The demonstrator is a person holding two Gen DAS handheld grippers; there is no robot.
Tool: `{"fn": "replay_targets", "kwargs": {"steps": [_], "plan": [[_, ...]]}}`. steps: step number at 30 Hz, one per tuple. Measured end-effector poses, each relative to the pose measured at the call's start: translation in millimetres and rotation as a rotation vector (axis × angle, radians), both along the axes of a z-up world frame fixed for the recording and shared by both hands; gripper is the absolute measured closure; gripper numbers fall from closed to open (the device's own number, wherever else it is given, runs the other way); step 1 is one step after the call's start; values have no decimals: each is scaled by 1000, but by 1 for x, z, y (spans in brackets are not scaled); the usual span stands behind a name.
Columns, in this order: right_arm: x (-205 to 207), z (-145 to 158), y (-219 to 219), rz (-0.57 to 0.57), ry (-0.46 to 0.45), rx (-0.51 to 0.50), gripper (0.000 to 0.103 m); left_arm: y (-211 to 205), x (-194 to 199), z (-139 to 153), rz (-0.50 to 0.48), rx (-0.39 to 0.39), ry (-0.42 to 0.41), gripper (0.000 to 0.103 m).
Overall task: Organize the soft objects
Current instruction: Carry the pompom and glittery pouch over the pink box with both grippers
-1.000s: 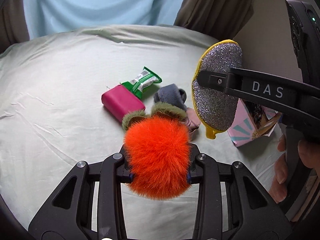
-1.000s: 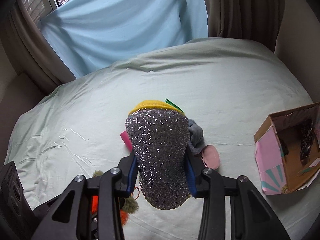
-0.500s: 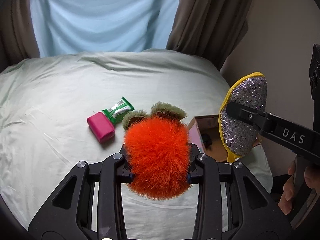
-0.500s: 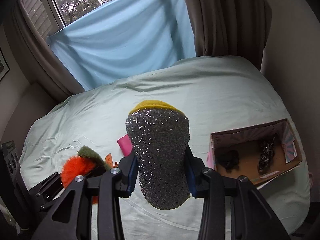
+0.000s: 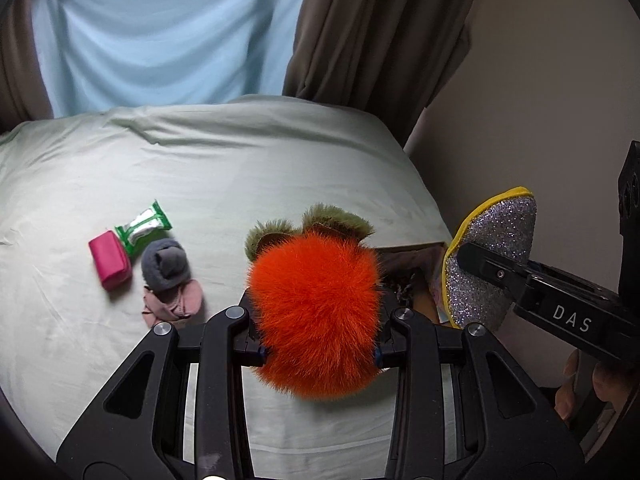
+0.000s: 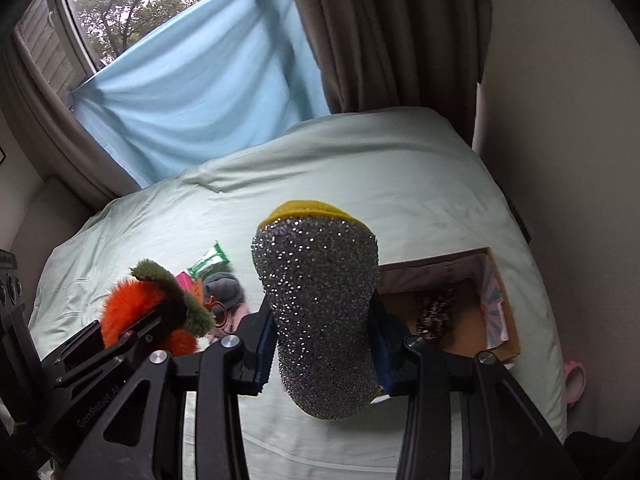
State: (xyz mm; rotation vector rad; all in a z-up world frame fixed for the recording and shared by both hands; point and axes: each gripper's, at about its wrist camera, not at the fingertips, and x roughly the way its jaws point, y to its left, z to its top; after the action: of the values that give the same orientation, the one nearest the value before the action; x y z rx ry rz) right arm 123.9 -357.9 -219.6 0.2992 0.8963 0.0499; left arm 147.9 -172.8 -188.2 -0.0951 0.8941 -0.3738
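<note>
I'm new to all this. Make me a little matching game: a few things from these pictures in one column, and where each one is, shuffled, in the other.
Things:
1. orange fluffy toy
2. glittery sponge
3. pink pouch
4. dark scrunchie

Places:
A. inside the cardboard box
B. held in the right hand-held gripper
C. lying on the bed
D. held in the left hand-held gripper

Pairs: 1-D, 2-B, 3-C, 4-A

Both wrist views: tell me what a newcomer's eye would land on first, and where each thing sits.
The bright orange fur pompom with olive ears, clamped in the left gripper, fills the front of the left view. To its right the right gripper pinches a silver glitter sponge with a yellow back, held in the air near the open cardboard box at the bed's right edge.
</note>
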Motion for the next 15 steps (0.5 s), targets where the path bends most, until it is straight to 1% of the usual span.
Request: {"fn": "replay_targets", "kwargs": {"steps": [4,7,10,15], "plan": [[12,-17,-36,-3,42,13,65,-39,12,-19,1,10,52,72],[25,-36,-58,-1,79,28,66,-64,24,-42,4,30,103,72],[39,-58,-76,-3,127,48,65,-82,36,-69,-3,49,160,72],[58,-101,-97,-12,227,108,65,-104,54,-118,-32,125,263,72]]}}
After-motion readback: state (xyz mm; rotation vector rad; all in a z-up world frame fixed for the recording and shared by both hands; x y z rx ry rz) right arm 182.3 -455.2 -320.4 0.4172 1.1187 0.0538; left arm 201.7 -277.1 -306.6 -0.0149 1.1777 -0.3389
